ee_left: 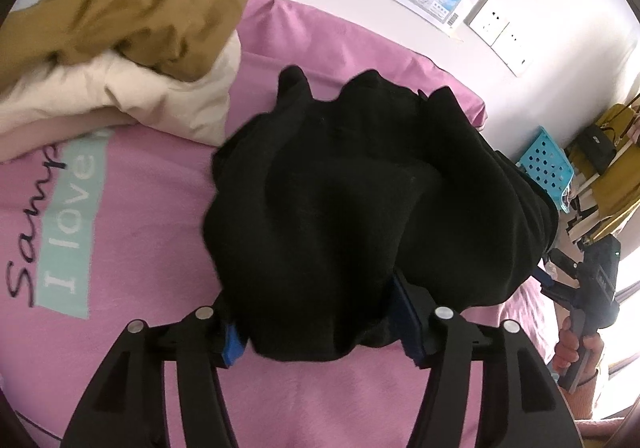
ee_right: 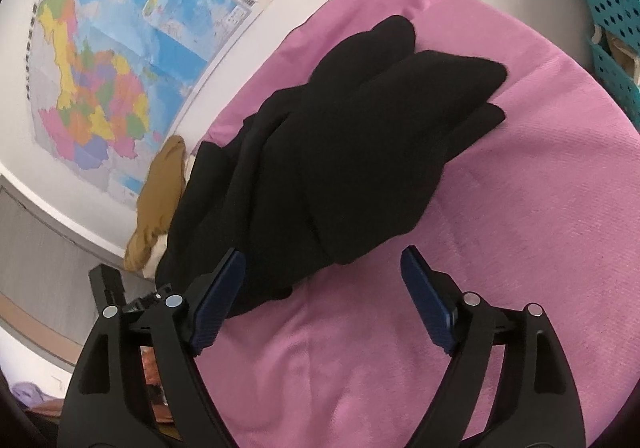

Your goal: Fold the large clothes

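Black garment [ee_left: 360, 208] bunched on pink bedspread [ee_left: 140, 248], directly ahead of both tools. Left gripper [ee_left: 324, 332] — jaws apart, cloth hem lying between the blue pads [ee_left: 234, 344], no visible pinch. Right gripper [ee_right: 320, 300] — jaws wide, nothing held; garment edge just beside its left pad. Tan and cream clothes pile [ee_left: 140, 28] ahead-left of left gripper.

The garment [ee_left: 360, 200] is plain black on a pink bedsheet [ee_right: 520, 248]. The sheet carries a pale mint band [ee_left: 72, 224] with white lettering and dark script beside it. Left of the garment lie mustard-brown [ee_left: 132, 0] and cream [ee_left: 160, 104] clothes. The wall map [ee_right: 120, 60] is blue with multicoloured patches.
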Demonstrator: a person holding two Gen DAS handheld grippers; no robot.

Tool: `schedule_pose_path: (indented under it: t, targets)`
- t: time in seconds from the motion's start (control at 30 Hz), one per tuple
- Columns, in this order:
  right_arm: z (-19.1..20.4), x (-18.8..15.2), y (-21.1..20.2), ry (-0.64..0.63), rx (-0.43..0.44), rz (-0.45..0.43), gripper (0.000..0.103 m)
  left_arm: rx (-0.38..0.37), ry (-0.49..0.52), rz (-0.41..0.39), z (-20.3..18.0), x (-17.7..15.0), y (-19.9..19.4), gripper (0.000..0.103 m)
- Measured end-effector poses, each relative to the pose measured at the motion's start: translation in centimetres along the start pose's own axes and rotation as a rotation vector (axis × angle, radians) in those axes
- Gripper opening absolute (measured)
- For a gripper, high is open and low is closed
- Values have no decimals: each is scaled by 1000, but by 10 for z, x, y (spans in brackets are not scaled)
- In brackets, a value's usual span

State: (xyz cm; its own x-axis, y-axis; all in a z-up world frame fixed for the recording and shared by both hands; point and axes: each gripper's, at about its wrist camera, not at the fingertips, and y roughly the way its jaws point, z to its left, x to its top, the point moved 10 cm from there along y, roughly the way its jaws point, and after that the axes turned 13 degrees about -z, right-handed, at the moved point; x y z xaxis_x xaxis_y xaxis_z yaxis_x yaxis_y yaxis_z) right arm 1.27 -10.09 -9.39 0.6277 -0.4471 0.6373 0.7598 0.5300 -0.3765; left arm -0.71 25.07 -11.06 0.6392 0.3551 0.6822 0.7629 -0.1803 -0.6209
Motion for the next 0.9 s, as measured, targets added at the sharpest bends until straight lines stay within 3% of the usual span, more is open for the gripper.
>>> schedule_pose_path:
  t: [0.07, 0.13, 0.2, 0.3, 0.47, 0.6, 0.77, 0.87, 0.9]
  targets:
    - [15, -3, -6, -69, 20, 11, 77, 16, 16, -44, 2, 9, -15, 60]
    - [38, -5, -15, -171, 53, 16, 70, 35, 40, -108, 5, 20, -32, 61]
    - [63, -1, -26, -250, 111, -5, 68, 69, 67, -198, 9, 38, -55, 67]
    - [82, 24, -26, -372, 65, -85, 68, 39, 120, -231, -2, 53, -63, 73]
    - [79, 58, 24, -452, -46, -63, 62, 76, 289, -173, -29, 67, -19, 74]
    - [76, 70, 74, -495, -106, 4, 61, 33, 304, -81, -43, 70, 25, 74]
    - [90, 54, 130, -591, -141, 121, 62, 124, 344, 10, -32, 66, 68, 72]
    - [116, 42, 142, -647, -72, 148, 62, 160, 356, 40, -20, 60, 79, 45]
    - [126, 37, 144, -640, -25, 160, 61, 167, 351, 46, -15, 59, 80, 29]
